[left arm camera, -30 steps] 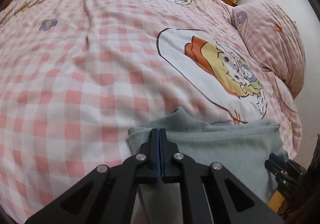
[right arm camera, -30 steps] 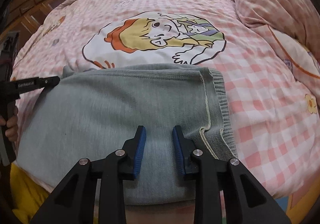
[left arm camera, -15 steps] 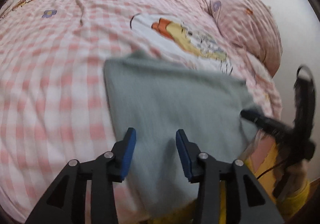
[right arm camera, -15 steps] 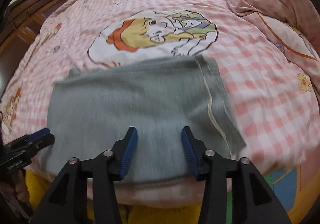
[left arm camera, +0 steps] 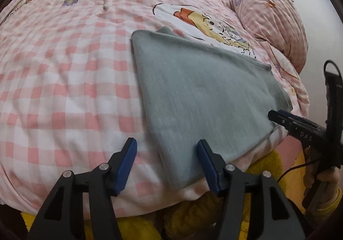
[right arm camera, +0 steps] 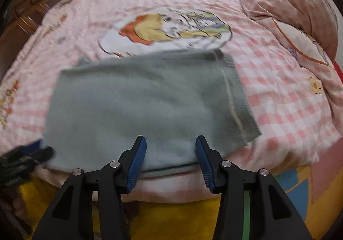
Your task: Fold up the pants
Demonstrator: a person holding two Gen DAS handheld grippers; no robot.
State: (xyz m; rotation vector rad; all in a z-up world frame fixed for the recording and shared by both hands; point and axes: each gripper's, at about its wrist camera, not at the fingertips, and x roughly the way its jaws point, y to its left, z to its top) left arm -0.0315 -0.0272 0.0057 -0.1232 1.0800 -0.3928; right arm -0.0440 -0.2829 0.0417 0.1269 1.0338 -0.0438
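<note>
Under both of your tools spreads the bed (left arm camera: 64, 72), covered by a pink and white checked quilt (right arm camera: 278, 98) printed with round cartoon pictures, one of which (right arm camera: 167, 31) lies just beyond the far edge of the pants. A plump pillow (left arm camera: 276, 25) in the same checked cloth is heaped on the right side of the bed, well apart from the pants. On the left in your right camera, dark wooden furniture (right arm camera: 27, 14) stands beside the bed. The pants (left arm camera: 201, 98) lie folded into a flat grey-green rectangle near the front edge of the bed, with their near edge close to the drop of the quilt. A pale seam and a ribbed band (right arm camera: 238, 98) run down their right-hand side in your right camera, and a small corner of a lower layer pokes out at the far left. Your left gripper (left arm camera: 167, 162) hangs in front of the near left corner of the pants with its blue pads spread wide and nothing between them. One pad sits over bare quilt and the other over the grey cloth. Your right gripper (right arm camera: 170, 160) hangs at the near edge of the pants, its blue pads also spread wide and empty. In your left camera its dark tip shows at the right side of the pants, though you cannot tell whether it touches the cloth there.
</note>
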